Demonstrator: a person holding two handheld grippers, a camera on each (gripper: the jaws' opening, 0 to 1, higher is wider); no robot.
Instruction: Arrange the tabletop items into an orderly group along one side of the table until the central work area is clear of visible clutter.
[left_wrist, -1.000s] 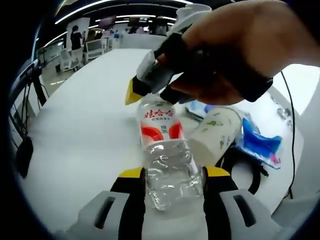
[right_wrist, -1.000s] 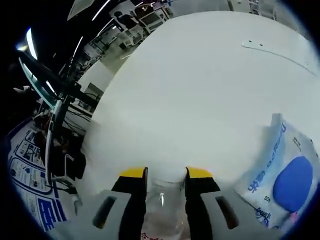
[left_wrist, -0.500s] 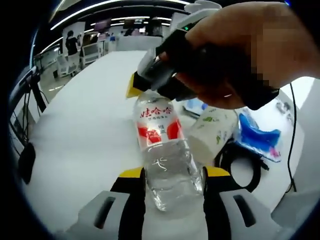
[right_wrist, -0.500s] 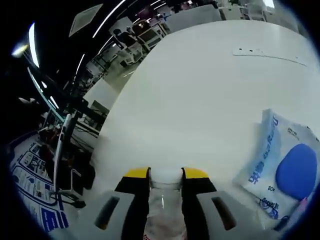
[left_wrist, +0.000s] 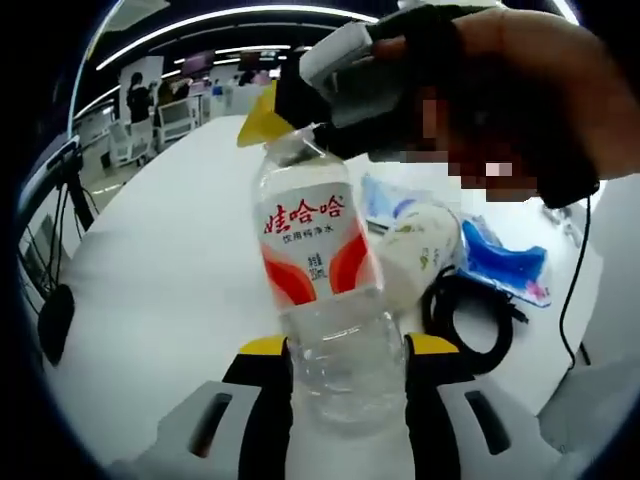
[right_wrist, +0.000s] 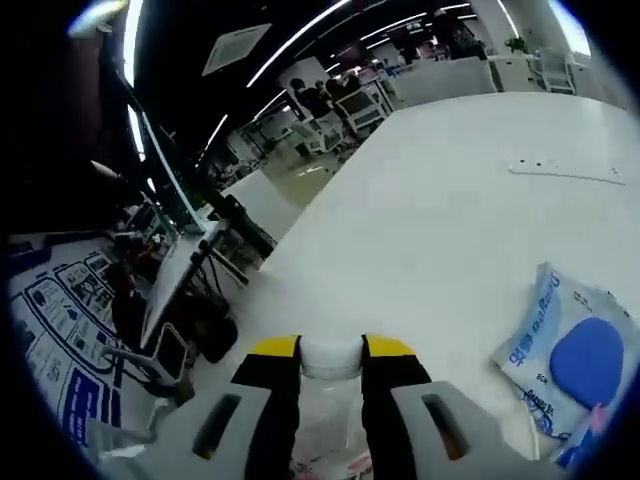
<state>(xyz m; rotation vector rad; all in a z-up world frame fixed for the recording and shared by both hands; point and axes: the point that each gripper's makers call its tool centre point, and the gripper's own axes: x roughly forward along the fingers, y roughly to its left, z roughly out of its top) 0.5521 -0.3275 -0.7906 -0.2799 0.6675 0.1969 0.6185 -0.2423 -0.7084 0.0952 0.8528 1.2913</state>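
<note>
Over a white bench (left_wrist: 170, 250), both tongs, left (left_wrist: 345, 350) and right (right_wrist: 331, 349), pinched one water bottle (left_wrist: 320, 290), which uneven pulling could twist free.

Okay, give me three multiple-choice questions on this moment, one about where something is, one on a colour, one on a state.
1. Where does the black cable lie?
A. on the white table, beside the white cup
B. on the floor
C. around the bottle's neck

2. What colour are the bands on the water bottle label?
A. green
B. red
C. purple

3. How is the bottle held?
A. by neither gripper
B. by the left gripper alone
C. left gripper at the body, right gripper at the cap

Answers: 1 A, the loop rests on the tabletop next to the cup. 2 B, red curves under the red characters. 3 C, each view shows its fingers closed on the bottle.
</note>
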